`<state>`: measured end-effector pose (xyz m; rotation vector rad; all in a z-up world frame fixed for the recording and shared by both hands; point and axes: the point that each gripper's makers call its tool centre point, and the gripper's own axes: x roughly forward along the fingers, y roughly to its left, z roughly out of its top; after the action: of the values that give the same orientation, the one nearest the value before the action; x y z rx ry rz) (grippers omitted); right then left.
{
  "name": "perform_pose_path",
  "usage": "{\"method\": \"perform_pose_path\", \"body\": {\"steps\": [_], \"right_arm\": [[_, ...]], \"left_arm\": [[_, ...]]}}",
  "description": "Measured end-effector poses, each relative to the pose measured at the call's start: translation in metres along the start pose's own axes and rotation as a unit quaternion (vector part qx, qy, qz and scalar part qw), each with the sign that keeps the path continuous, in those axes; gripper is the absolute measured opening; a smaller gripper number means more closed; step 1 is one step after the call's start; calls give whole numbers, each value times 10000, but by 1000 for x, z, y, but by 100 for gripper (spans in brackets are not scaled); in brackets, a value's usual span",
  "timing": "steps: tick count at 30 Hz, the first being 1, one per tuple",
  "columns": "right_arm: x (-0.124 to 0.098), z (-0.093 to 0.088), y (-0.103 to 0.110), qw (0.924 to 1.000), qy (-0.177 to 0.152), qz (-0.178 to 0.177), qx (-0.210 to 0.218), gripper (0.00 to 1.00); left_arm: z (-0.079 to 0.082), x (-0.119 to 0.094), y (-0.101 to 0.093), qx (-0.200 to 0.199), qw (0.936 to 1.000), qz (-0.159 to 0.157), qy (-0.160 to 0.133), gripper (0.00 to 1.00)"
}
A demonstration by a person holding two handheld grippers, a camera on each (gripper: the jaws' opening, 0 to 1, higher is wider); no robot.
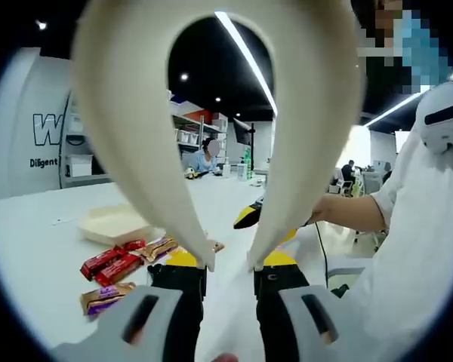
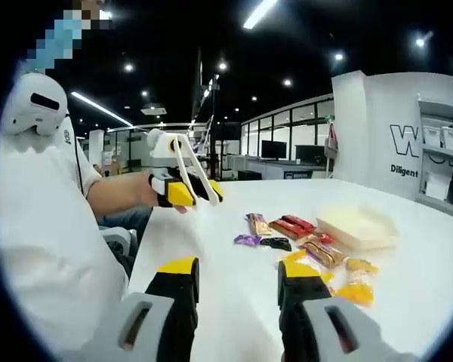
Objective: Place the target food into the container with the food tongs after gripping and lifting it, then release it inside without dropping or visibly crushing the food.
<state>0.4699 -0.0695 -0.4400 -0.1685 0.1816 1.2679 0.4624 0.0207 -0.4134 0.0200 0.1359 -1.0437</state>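
Wall lettering reads "Diligent" [image 2: 411,170]; left tongs [image 2: 200,185] grasp cream food tongs [image 1: 211,136], right tongs [image 2: 238,283] released; snack packets [image 2: 287,226] beside container [image 2: 359,226] mid-desk [image 2: 234,317]

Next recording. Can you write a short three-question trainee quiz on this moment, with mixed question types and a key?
1. True or false: the left gripper is shut on the food tongs.
2. Multiple choice: the container holds A) nothing visible, B) two red packets, C) the tongs.
3. Fill in: the snack packets lie on the white ____.
Key: 1 true; 2 A; 3 table.
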Motion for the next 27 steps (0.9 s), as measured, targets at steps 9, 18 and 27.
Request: {"method": "perform_pose_path", "body": {"steps": [9,18,27], "right_arm": [[4,-5,-7,9994,191,-291,21,41],[4,-7,-11,9979,339,-543,96,43],[4,-9,-18,9955,469,-804,149,48]], "left_arm": [[-7,-3,6,115,9997,170,133,24],[-9,-8,15,179,9988,402,192,24],[-11,-10,17,280,9978,534,286,24]]}}
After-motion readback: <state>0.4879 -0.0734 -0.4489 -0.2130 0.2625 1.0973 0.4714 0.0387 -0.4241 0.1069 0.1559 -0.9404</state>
